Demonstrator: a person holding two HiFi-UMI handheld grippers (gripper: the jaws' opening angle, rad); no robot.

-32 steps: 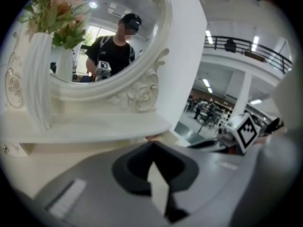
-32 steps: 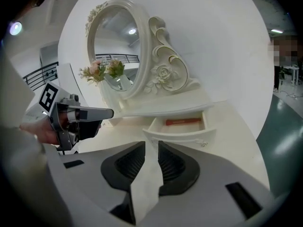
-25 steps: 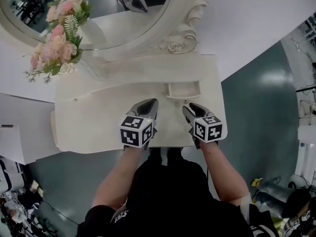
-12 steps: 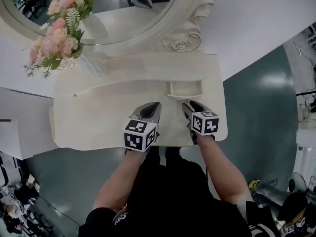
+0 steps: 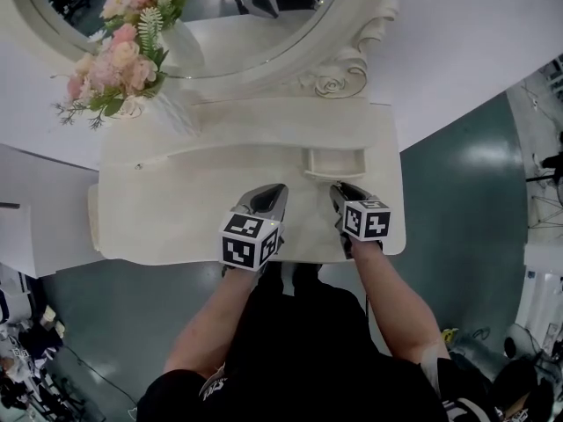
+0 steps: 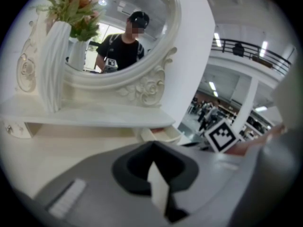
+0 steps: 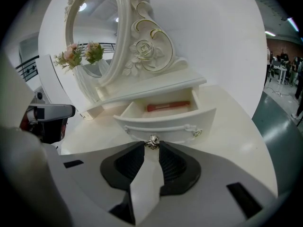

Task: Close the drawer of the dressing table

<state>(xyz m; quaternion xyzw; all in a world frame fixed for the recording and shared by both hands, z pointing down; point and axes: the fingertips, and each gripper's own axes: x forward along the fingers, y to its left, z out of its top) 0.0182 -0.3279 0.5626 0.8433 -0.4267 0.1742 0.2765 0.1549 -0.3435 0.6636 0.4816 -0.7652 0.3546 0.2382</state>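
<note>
Drawer knob point(image 7: 152, 143) shows in right gripper view, not in head view.

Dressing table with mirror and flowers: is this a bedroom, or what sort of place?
Likely a big hall staged as a bedroom corner, not a home: the dressing table stands on a glossy grey floor, and beyond it run a balcony railing and ceiling strip lights.

No legible text, number, brand name or sign appears in any view. The cubes on the left gripper point(image 5: 266, 193) and the right gripper point(image 5: 346, 193) carry black-and-white square marker patterns only (no characters). A pale print on the person's dark garment point(image 5: 214, 381) is too small to read.
</note>
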